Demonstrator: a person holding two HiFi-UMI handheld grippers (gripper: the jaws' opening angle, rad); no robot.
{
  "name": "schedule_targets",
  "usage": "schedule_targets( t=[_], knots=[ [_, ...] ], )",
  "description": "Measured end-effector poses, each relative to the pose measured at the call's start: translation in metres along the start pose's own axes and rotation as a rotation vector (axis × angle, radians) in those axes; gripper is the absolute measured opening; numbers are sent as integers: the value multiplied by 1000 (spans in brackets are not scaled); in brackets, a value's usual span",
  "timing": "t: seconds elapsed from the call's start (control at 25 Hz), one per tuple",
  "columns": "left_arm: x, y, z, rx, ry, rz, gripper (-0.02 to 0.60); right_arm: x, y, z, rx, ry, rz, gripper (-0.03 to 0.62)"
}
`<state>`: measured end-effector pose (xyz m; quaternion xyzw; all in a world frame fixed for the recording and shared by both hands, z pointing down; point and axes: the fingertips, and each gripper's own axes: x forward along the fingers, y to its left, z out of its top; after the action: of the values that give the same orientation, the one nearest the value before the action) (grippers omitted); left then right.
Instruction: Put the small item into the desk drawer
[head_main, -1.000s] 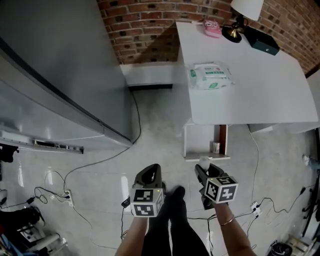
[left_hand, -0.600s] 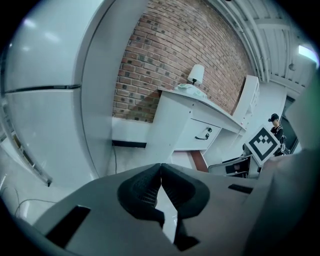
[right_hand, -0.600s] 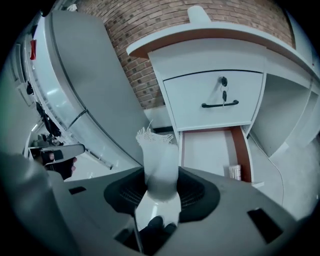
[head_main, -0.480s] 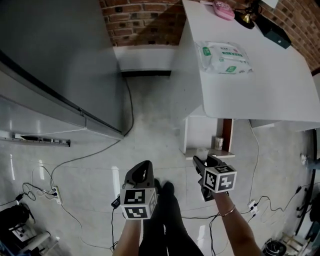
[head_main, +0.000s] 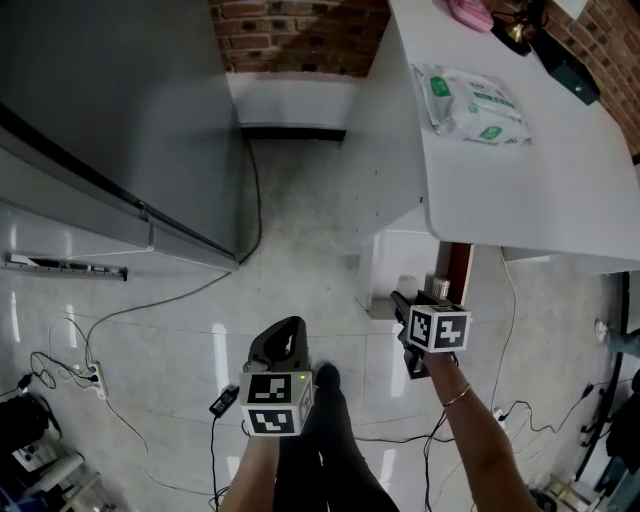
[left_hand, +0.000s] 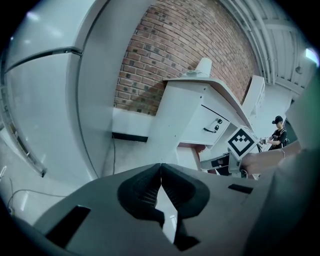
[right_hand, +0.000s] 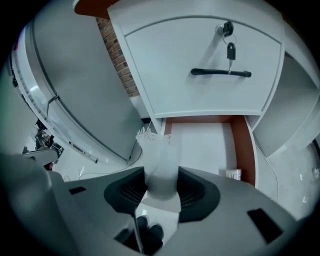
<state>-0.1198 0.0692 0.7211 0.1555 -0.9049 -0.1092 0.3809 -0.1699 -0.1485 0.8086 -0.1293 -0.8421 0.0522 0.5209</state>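
A small white packet (right_hand: 157, 150) with a serrated top edge stands between the pads of my right gripper (right_hand: 161, 180), which is shut on it. In the head view this gripper (head_main: 402, 300) hovers at the front lip of the open desk drawer (head_main: 395, 262), with the packet (head_main: 405, 287) over the lip. The drawer (right_hand: 200, 145) has a white bottom and red-brown side walls, and sits under a closed drawer front (right_hand: 210, 95) with a black handle and key. My left gripper (head_main: 287, 332) hangs low over the floor, jaws shut and empty (left_hand: 160, 172).
A small box (right_hand: 232, 174) lies at the drawer's right wall. The white desk (head_main: 520, 190) carries a pack of wipes (head_main: 470, 100). A large grey cabinet (head_main: 100, 120) stands to the left. Cables (head_main: 180, 300) and a power strip (head_main: 95, 378) lie on the floor.
My right gripper has carried the packet forward, up to the drawer's front lip. The view has shifted toward the desk. The left gripper stays low and shut.
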Motion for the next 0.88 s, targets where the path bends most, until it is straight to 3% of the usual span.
schedule_targets(
  t=[0.88],
  knots=[
    [76, 26, 19, -16, -9, 13, 21, 132, -58, 24, 0, 161, -99, 176]
  ],
)
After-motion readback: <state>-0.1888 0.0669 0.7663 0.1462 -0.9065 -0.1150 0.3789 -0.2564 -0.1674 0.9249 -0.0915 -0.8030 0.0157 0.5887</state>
